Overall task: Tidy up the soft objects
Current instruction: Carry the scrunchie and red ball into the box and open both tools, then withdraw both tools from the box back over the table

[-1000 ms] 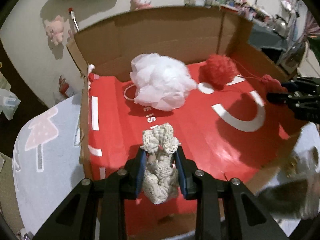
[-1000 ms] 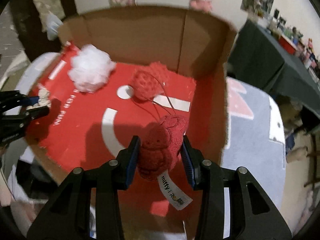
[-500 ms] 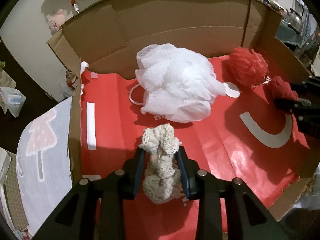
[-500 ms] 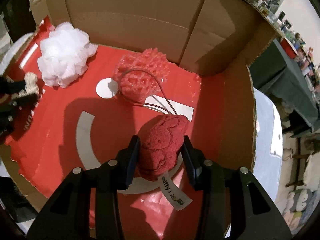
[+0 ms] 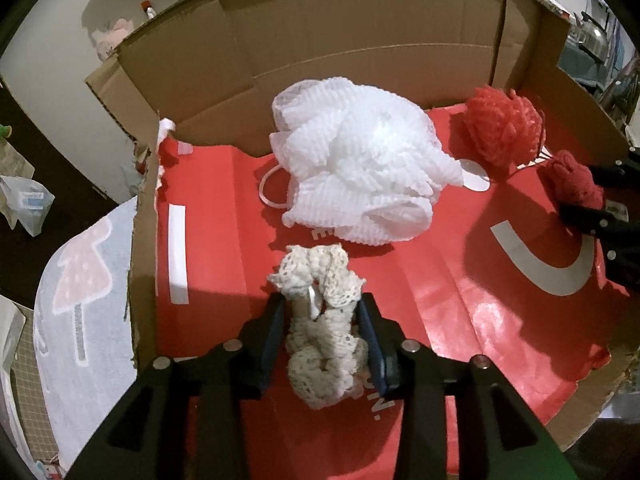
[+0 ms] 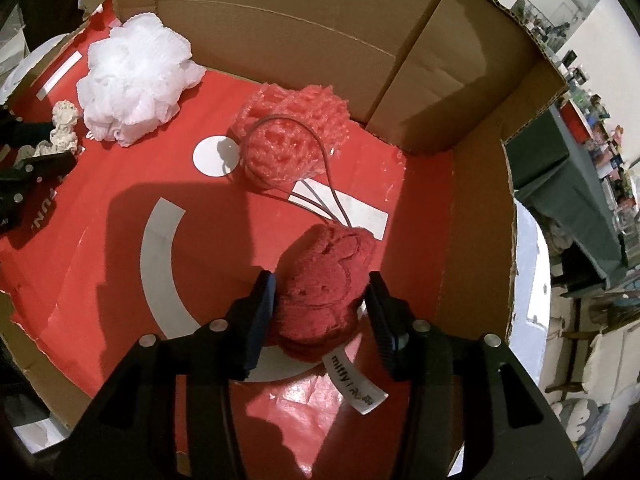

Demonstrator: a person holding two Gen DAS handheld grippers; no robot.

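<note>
Cream lace scrunchie (image 5: 324, 328), ruffled and bunched, is clamped between the 2 fingers of the left gripper (image 5: 322, 320), low over the near left part of the box floor. Red plush toy (image 6: 324, 284), fuzzy with stitched curves and a white tag reading "miffy", is clamped between the fingers of the right gripper (image 6: 320, 300), over the right part of the floor. White mesh bath pouf (image 5: 360, 168), with a white cord loop at its left, lies toward the back wall; a red mesh pouf (image 6: 292, 136) with a grey cord loop lies to its right, near the back corner. Cardboard box (image 6: 472, 184) is open-topped, with brown walls and a red floor printed with white arcs, bars and a dot. Beside the box, a pale blue rug (image 5: 76, 280) carries a pink mushroom pattern; a dark cluttered desk (image 6: 560, 172) stands at far right
</note>
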